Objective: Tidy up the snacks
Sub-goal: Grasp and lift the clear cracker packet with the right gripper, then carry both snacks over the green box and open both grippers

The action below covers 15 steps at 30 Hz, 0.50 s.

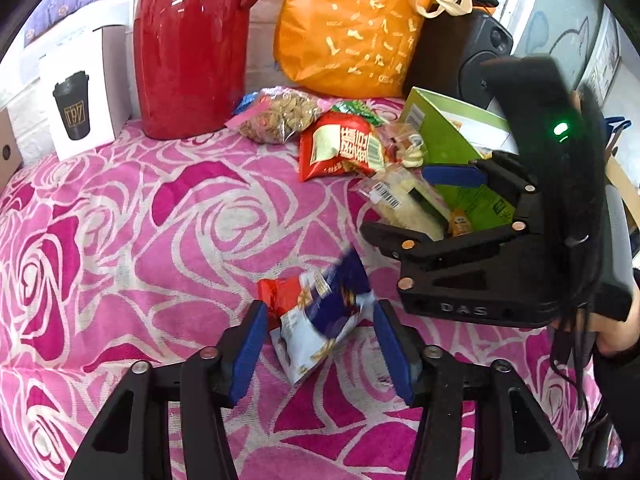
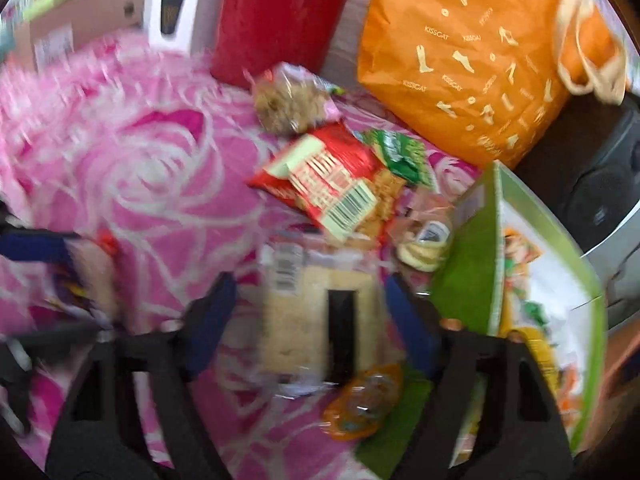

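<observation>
A blue, white and red snack packet stands tilted and blurred on the pink rose cloth, between the blue pads of my left gripper, which is open around it. My right gripper is open and straddles a clear pack of pale crackers lying by the open green box. The left wrist view shows that right gripper over the same pack, held by a hand at the right edge. A small orange packet lies at the box mouth.
A red packet, a bag of nuts and a green packet are piled behind. A red thermos, orange bag, white cup box and black speaker line the back.
</observation>
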Each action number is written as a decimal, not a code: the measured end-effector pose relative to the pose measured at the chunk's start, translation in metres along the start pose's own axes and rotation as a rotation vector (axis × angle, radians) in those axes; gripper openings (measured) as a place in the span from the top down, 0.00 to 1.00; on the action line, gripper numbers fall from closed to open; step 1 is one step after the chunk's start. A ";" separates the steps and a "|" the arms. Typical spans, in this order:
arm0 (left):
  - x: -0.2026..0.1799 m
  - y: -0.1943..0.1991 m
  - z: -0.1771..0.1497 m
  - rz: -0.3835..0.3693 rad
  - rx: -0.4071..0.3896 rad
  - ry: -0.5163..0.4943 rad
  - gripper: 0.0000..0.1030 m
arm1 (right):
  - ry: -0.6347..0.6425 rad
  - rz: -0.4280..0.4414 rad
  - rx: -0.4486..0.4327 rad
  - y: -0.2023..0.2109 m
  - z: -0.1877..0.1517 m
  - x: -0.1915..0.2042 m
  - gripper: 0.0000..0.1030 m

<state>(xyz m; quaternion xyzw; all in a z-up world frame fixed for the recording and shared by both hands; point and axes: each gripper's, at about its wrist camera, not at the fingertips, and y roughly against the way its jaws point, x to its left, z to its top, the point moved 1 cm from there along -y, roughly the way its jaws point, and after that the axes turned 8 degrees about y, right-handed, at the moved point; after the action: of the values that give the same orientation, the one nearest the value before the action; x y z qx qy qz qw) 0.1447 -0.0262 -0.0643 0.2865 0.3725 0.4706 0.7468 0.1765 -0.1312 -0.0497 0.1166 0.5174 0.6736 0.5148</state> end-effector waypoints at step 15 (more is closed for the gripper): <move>-0.029 0.068 0.022 -0.010 -0.158 -0.047 0.67 | -0.394 0.333 -0.326 0.101 -0.028 -0.077 0.85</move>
<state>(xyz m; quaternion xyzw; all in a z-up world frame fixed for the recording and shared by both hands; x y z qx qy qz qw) 0.1216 -0.0273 0.0095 0.2358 0.3181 0.4882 0.7778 0.1332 -0.2038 0.0495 0.2439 0.2665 0.7872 0.4998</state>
